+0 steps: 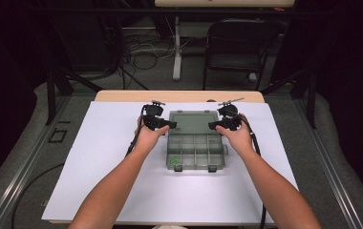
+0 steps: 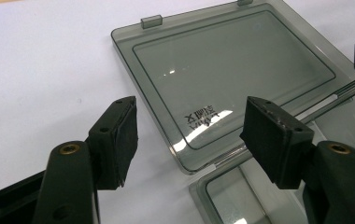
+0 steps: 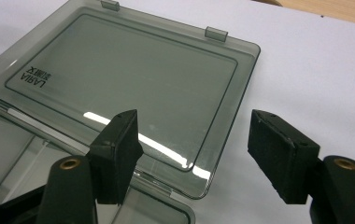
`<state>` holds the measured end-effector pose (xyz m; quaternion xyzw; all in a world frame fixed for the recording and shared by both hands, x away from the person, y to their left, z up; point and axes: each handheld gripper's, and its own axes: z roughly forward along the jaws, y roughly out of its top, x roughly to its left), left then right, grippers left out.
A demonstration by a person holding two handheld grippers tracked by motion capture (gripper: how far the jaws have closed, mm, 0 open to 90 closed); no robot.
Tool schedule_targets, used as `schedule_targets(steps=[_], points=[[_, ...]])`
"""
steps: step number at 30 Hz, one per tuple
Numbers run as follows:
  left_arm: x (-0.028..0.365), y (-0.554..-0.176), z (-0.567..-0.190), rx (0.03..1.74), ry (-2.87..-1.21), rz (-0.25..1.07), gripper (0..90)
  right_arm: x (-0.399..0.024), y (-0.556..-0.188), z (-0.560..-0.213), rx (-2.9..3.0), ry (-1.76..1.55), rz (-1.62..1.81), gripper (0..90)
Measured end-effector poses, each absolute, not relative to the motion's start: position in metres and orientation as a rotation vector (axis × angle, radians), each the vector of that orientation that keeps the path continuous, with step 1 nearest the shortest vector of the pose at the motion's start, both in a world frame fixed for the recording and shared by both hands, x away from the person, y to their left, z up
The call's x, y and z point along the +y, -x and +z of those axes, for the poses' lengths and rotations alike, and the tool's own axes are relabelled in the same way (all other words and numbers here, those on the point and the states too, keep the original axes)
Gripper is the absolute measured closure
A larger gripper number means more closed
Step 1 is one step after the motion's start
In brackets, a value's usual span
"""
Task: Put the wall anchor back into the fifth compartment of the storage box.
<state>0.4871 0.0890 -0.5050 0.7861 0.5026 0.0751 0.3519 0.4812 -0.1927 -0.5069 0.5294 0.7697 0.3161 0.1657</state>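
High view: the clear plastic box (image 1: 195, 145) lies mid-table with its lid (image 1: 192, 120) folded flat open. Left gripper (image 1: 163, 125) and right gripper (image 1: 220, 125), jaws apart and empty, flank the lid; closing is judged not yet begun.

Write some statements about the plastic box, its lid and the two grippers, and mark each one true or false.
1. The lid of the box lies open and flat on the white sheet. True.
2. The left gripper is clamped on the lid. False: its jaws stand open over a corner of the lid.
3. The right gripper is open. True.
4. The compartments hold screws. False: they look empty.
5. A green mark sits on the box's near left corner. True.
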Motion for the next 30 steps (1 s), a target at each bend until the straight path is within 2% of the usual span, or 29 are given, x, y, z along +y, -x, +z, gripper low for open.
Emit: schedule_targets(steps=[17, 30], points=[[0.081, -0.49, -0.516, 1.308, -2.049, 0.127, 31.4, -0.191, -0.48, -0.515, 2.204, -1.503, 0.912, 35.9], [0.076, -0.492, -0.527, 1.328, -2.062, 0.101, 32.4, -0.195, -0.481, -0.522, 2.207, -1.528, 0.918, 35.9]])
